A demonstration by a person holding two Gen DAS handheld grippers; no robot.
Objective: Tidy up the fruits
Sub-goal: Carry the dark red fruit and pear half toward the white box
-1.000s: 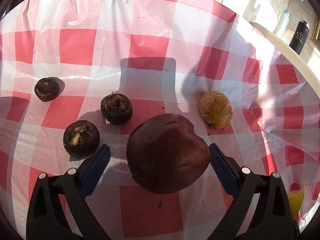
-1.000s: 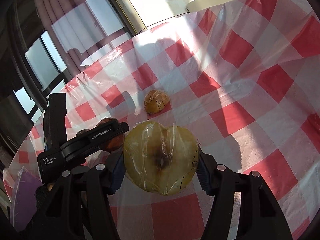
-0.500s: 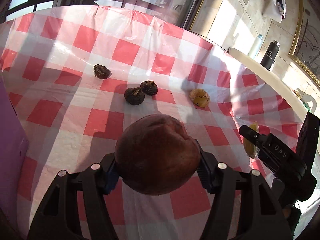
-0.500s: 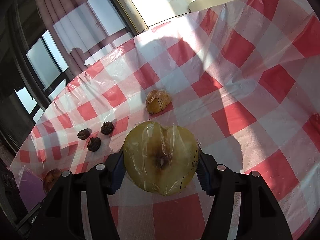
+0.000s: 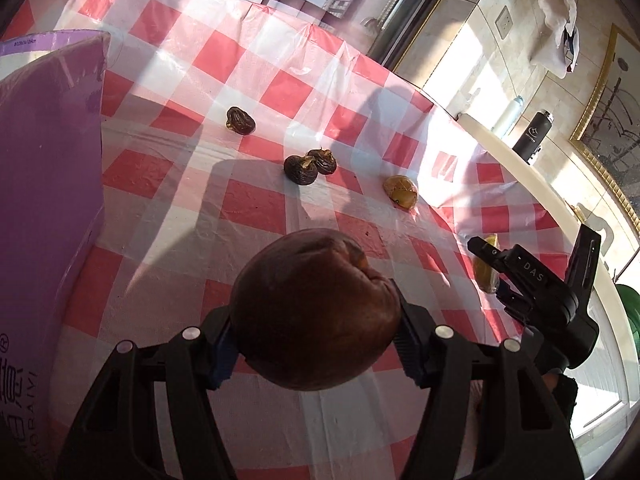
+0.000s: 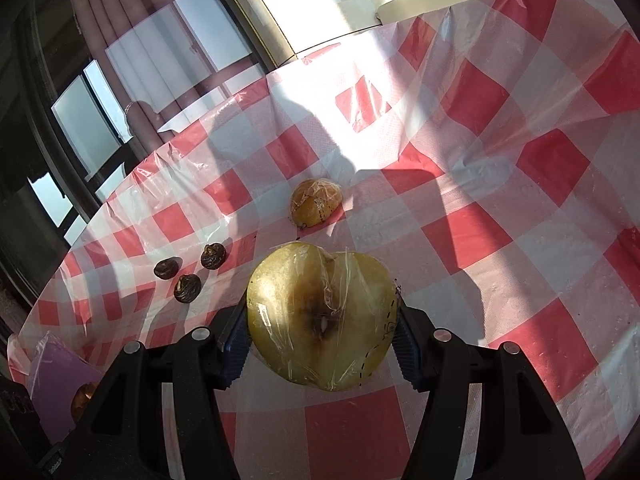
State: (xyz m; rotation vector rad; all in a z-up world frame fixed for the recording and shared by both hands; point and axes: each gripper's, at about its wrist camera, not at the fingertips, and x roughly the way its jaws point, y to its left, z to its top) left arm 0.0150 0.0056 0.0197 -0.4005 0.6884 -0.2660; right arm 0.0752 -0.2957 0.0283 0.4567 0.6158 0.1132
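My left gripper [image 5: 316, 350] is shut on a big dark red-brown fruit [image 5: 316, 312], held above the red and white checked tablecloth [image 5: 256, 208]. My right gripper [image 6: 320, 344] is shut on a yellow apple half wrapped in clear film [image 6: 322, 316]. Beyond it lies a second wrapped yellow piece [image 6: 316, 202], also seen in the left wrist view [image 5: 401, 192]. Three small dark wrinkled fruits [image 5: 306, 167] [image 6: 187, 287] lie further back on the cloth. The right gripper's body [image 5: 536, 292] shows at the right of the left wrist view.
A purple box [image 5: 44, 208] stands close on the left, and its corner [image 6: 56, 376] shows low left in the right wrist view. A white ledge [image 5: 520, 160] with a black bottle [image 5: 534, 136] and a pale bottle runs behind the table's right edge.
My left gripper closed on the dark fruit, lifted it off the cloth and drew back and left, so the purple box came into view. The right gripper kept still with its apple half.
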